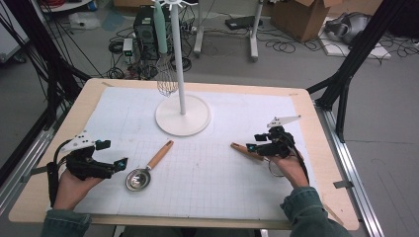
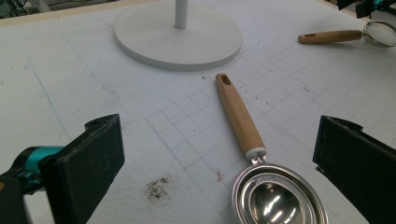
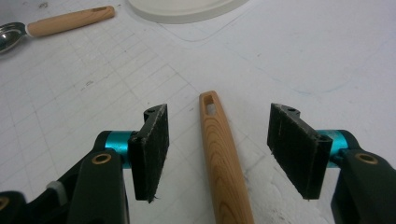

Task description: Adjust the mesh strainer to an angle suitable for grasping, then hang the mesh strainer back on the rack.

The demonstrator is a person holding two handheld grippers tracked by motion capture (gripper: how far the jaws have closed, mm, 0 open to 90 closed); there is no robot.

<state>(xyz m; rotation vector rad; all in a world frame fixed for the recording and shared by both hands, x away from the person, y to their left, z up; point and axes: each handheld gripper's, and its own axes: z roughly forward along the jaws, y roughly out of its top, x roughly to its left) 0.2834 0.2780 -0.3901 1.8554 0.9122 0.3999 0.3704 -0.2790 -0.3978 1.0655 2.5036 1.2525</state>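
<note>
**Wooden handle lies loose between your right jaws**

Your right gripper stands spread; its pads flank the strainer handle without touching, and your hand hides the mesh bowl from above. Your left gripper is spread wide over the spoon, whose empty bowl is cut off below.

Left hand low at my near left, forearm in from bottom edge, left gripper aimed inward, jaws wide apart, pads bare. Right hand at near right, sleeve showing, right gripper aimed left, jaws parted, pads pressing nothing.
</note>
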